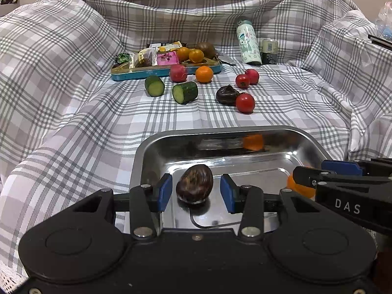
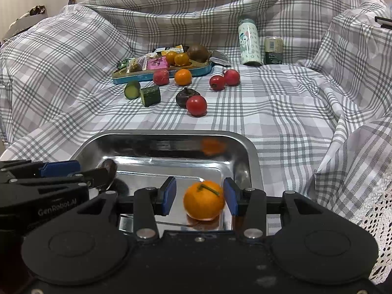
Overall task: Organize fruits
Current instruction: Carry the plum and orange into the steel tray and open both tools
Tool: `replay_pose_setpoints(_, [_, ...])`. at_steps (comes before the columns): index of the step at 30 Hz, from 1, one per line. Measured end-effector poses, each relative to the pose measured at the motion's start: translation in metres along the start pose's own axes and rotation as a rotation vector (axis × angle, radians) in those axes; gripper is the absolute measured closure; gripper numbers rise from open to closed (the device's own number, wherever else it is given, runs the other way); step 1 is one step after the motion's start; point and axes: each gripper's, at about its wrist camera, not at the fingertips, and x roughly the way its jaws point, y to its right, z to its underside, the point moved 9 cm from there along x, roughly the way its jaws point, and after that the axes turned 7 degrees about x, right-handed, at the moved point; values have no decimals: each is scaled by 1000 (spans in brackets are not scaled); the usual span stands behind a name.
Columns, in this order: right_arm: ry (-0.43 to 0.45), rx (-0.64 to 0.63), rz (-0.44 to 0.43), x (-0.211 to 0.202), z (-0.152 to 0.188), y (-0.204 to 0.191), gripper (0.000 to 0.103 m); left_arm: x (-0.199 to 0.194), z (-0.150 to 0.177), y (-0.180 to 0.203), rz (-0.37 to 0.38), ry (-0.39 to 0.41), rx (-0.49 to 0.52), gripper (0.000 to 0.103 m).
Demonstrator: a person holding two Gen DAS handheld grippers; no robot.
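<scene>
A steel tray (image 1: pixel 144 152) (image 2: pixel 247 152) lies on the plaid cloth right in front of me. A dark brown chestnut-like fruit (image 1: pixel 194 187) rests on its floor between the fingers of my left gripper (image 1: pixel 196 180), which is open with a gap on each side. An orange with a green stem (image 2: pixel 203 203) sits on the tray between the fingers of my right gripper (image 2: pixel 200 182), also open. The right gripper (image 1: pixel 308 174) reaches in from the right in the left wrist view, half hiding the orange (image 1: pixel 300 188). The left gripper (image 2: pixel 98 174) shows at the left in the right wrist view.
Farther back on the cloth lie two cucumber pieces (image 1: pixel 185 92), red tomatoes (image 1: pixel 245 103), a radish (image 1: pixel 178 73), an orange (image 1: pixel 204 74) and a dark fruit (image 1: pixel 226 94). A blue tray (image 1: pixel 166 71) holds snacks and fruit. A bottle (image 1: pixel 248 41) and can (image 1: pixel 269 51) stand behind.
</scene>
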Motion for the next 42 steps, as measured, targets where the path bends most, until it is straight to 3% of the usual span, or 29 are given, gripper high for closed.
replay_pose_setpoints(31, [2, -1, -6, 0, 1, 0, 57, -2, -1, -4, -19, 11, -16, 52])
replay_pose_setpoints(37, [-12, 12, -14, 1, 0, 1, 57, -4, -3, -8, -75, 32, -2, 52])
replay_pose_setpoints(42, [-21, 6, -13, 1, 2, 1, 57, -4, -4, -12, -69, 18, -25, 52])
